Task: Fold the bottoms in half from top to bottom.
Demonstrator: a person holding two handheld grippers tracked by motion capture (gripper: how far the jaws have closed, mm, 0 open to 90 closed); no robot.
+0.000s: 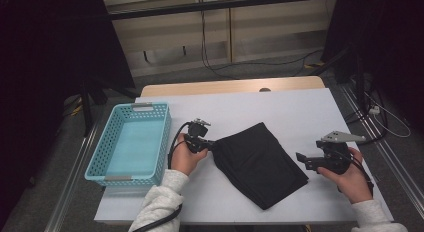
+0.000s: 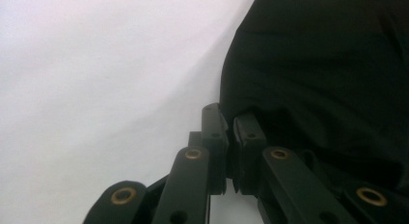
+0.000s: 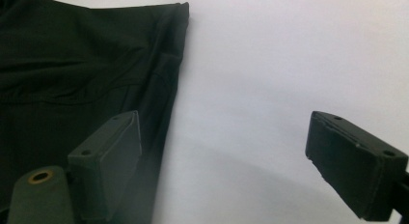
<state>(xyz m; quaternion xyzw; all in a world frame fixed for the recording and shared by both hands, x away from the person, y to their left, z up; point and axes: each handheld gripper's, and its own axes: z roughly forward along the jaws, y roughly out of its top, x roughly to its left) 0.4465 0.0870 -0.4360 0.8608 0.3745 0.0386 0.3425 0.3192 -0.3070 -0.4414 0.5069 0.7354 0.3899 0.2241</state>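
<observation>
A folded black cloth (image 1: 260,159) lies on the white table (image 1: 300,112), one corner pointing away from me. My left gripper (image 1: 213,144) is at the cloth's left corner. In the left gripper view its jaws (image 2: 230,119) are closed together on the edge of the cloth (image 2: 328,64), which bunches up at the tips. My right gripper (image 1: 303,161) is held just right of the cloth, jaws wide apart. In the right gripper view (image 3: 222,147) only bare table lies between them, and the left jaw overlaps the cloth's hem (image 3: 72,64).
A light blue plastic basket (image 1: 97,167) stands at the table's left edge, beside my left hand. White table surface stretches behind and to the right of the cloth. Beyond the table are a wooden strip, floor cables and dark stands.
</observation>
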